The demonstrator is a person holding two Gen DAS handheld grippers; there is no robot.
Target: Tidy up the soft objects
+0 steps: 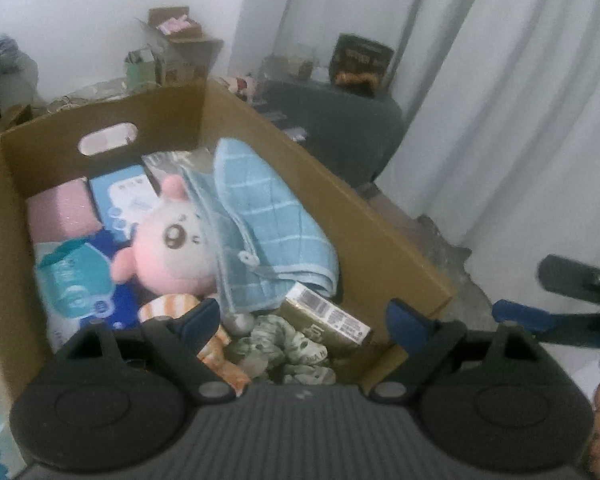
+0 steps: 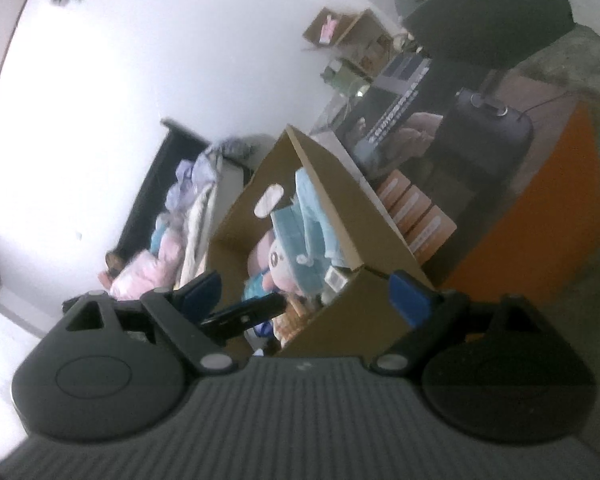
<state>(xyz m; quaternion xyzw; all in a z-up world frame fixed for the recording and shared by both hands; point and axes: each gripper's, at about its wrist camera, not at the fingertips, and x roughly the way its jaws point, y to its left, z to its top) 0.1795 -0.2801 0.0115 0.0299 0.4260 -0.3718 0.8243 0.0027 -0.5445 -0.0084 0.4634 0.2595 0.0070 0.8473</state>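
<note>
1. Soft objects lay piled inside an open cardboard box (image 1: pixel 364 216), which filled the middle of the left wrist view.
2. A pink plush toy (image 1: pixel 172 248) sat near the centre of the box, its face turned up.
3. A light blue checked towel (image 1: pixel 260 216) was draped to the right of the plush, touching its head.
4. A pink block (image 1: pixel 60 212) and a blue-and-white packet (image 1: pixel 126 200) stood against the far left wall.
5. A teal pouch (image 1: pixel 76 280) lay at the near left; a small gold-brown carton (image 1: pixel 328 316) and a crumpled patterned cloth (image 1: pixel 292 348) lay at the near side.
6. The left gripper (image 1: pixel 304 316) hovered over the near edge, jaws spread wide, nothing between them.
7. The right gripper (image 2: pixel 306 294) stood wide apart too, empty, outside the box's near corner.
</note>
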